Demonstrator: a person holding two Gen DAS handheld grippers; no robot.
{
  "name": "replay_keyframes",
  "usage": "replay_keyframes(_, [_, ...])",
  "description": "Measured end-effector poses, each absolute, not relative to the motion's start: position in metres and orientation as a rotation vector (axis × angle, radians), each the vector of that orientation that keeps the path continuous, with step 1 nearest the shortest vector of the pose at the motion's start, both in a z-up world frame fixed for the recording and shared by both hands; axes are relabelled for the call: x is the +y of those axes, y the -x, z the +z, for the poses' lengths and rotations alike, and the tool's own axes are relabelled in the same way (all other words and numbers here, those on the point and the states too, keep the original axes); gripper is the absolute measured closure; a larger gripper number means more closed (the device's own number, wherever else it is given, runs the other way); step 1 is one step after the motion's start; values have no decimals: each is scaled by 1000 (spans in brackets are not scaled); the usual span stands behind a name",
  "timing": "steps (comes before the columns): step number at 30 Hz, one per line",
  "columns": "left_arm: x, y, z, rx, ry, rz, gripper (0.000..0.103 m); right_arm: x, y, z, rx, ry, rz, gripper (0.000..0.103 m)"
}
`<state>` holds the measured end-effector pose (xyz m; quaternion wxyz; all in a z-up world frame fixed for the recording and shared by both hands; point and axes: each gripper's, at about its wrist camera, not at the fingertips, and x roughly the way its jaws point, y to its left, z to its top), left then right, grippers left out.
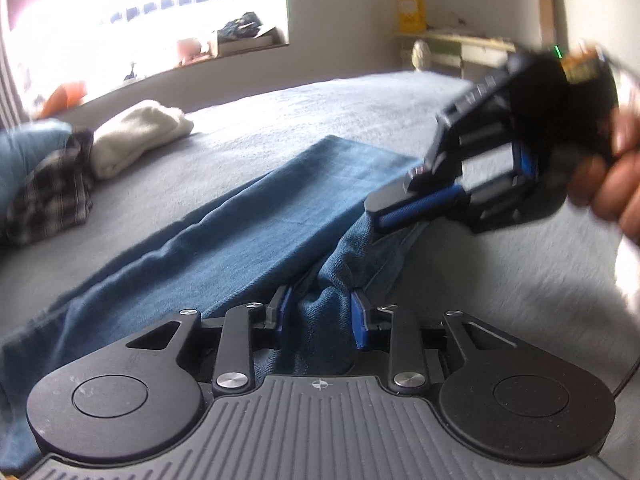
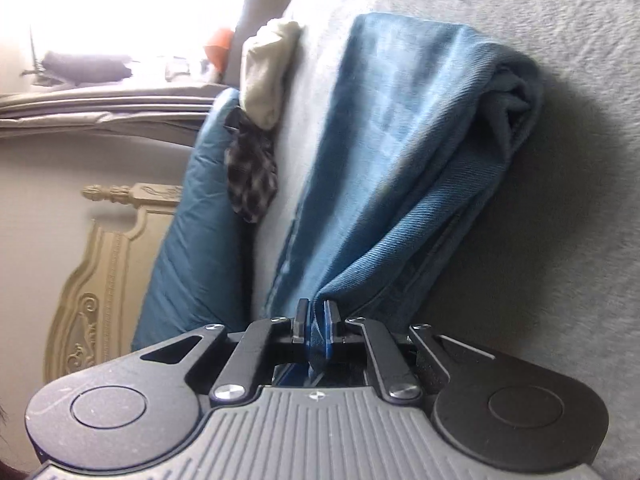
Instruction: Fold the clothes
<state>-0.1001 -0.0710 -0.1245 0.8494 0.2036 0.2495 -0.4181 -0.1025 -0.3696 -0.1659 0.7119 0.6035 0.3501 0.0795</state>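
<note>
Blue jeans [image 1: 240,232] lie stretched along a grey bed cover [image 1: 360,112]. My left gripper [image 1: 320,314] is at their near end, with a thick bunch of denim filling the gap between its blue pads. To its right, my right gripper [image 1: 378,212] pinches a neighbouring edge of the same end, held by a person's hand [image 1: 612,192]. In the right wrist view the right gripper [image 2: 317,320] is shut tight on a denim fold, and the jeans [image 2: 380,140] run away to a doubled-over far end.
A folded cream garment [image 1: 136,136] and a crumpled plaid garment [image 1: 52,196] lie at the bed's far left beside a blue pillow [image 1: 24,148]. A carved cream headboard [image 2: 100,280] stands beyond the pillow. A cluttered windowsill and a small desk line the walls.
</note>
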Motion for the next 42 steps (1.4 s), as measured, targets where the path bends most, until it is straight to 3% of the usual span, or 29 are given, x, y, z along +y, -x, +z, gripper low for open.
replay_keyframes(12, [-75,109,-134,476,-534,-865,71,-351,84,-148,934,-1235,224,68])
replay_keyframes(20, [-72,112,-136,469,-544,-868,69,-347,87,-173,1011,-1283,142,67])
replay_keyframes(33, [-76,113,-141,456,-559,-848,69,-342,89,-137,1054,-1159,225,67])
replay_keyframes(42, [-74,116,-142,442,-581,-849,69,-321,60,-155,1139,-1140,127,67])
